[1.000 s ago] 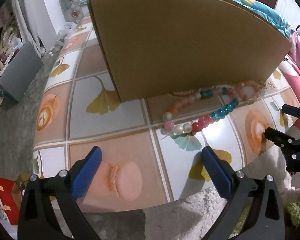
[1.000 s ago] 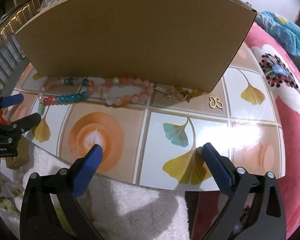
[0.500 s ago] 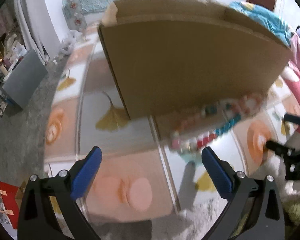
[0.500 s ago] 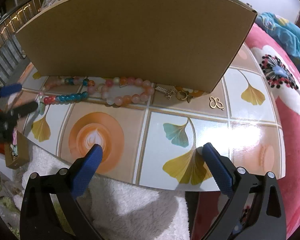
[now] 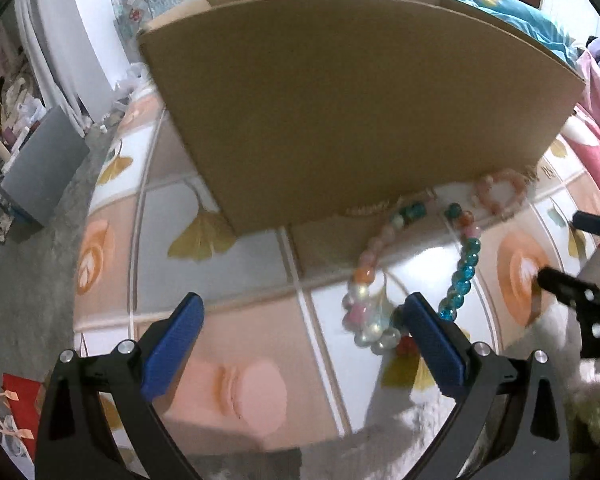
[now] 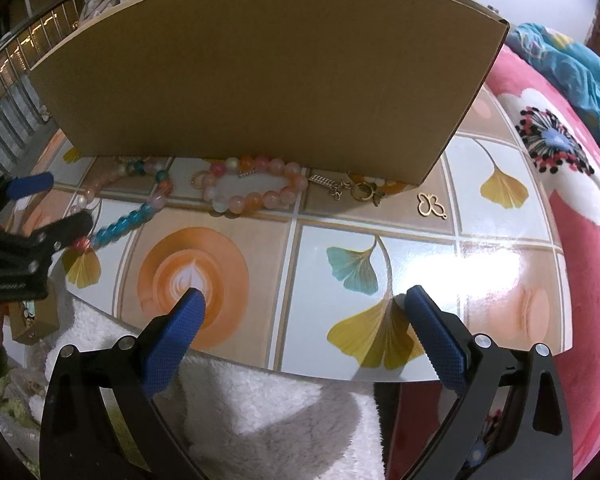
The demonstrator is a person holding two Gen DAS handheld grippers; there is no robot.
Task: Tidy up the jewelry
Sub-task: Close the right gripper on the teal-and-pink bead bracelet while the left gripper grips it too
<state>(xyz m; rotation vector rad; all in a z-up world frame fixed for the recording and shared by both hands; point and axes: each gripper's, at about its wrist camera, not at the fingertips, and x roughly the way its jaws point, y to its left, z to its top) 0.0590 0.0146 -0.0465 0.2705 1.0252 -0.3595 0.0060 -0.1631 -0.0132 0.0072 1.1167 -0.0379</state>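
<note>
1. The left tongs [image 5: 300, 320] are wide and hold nothing. They hang low over the surface [image 5: 228, 264], right by the near end of the long bead string [image 5: 459, 264].
2. The right tongs [image 6: 305, 312] are wide too and hold nothing. They sit at the near edge of the surface, well back from the jewelry.
3. The jewelry lies in a row along the foot of the big box [image 6: 260, 68]: the long bead string on the left, the pink bead ring [image 6: 256, 192] in the middle, the gold chain [image 6: 347, 190] next, and a small gold charm [image 6: 431, 206] on the right.
4. The beads look light, round and smooth, so they may roll or slip. The string is floppy and will hang down when lifted. A good hold is across a few beads, near the end.
5. The gold bits are thin and flat. They look hard to pinch off a shiny top.
</note>
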